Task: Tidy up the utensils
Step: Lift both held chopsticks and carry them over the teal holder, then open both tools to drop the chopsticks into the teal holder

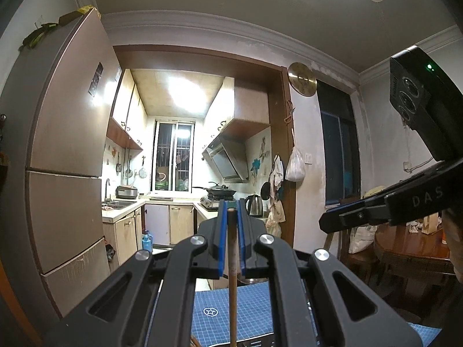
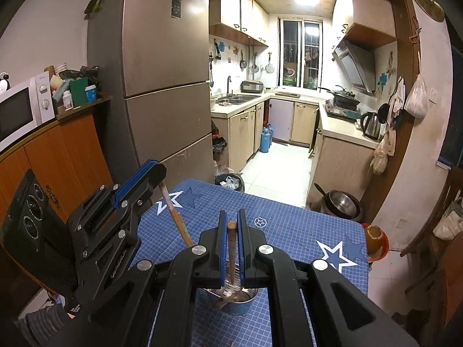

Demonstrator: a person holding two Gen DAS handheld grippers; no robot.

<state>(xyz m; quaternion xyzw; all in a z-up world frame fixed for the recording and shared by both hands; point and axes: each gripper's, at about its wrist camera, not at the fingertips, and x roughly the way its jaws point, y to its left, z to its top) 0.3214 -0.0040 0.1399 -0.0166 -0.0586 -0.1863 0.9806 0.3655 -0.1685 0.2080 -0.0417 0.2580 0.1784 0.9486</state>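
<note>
My left gripper (image 1: 231, 217) is shut on a wooden utensil handle (image 1: 232, 263), held upright above the blue star-patterned table (image 1: 254, 315). In the right wrist view the left gripper (image 2: 150, 179) sits at the left, with its wooden handle (image 2: 175, 214) slanting down toward the table. My right gripper (image 2: 231, 222) is shut on another wooden handle (image 2: 232, 254), whose metal slotted end reaches down into a steel utensil bucket (image 2: 231, 302) on the table (image 2: 289, 225). The right gripper also shows at the right of the left wrist view (image 1: 347, 217).
A fridge (image 2: 162, 81) and an orange cabinet (image 2: 58, 156) with a microwave (image 2: 20, 112) stand to the left. The kitchen lies ahead, with a trash bin (image 2: 231, 182) beyond the table's far edge. A steel pot (image 2: 343, 204) and wooden chairs (image 2: 434, 225) are at the right.
</note>
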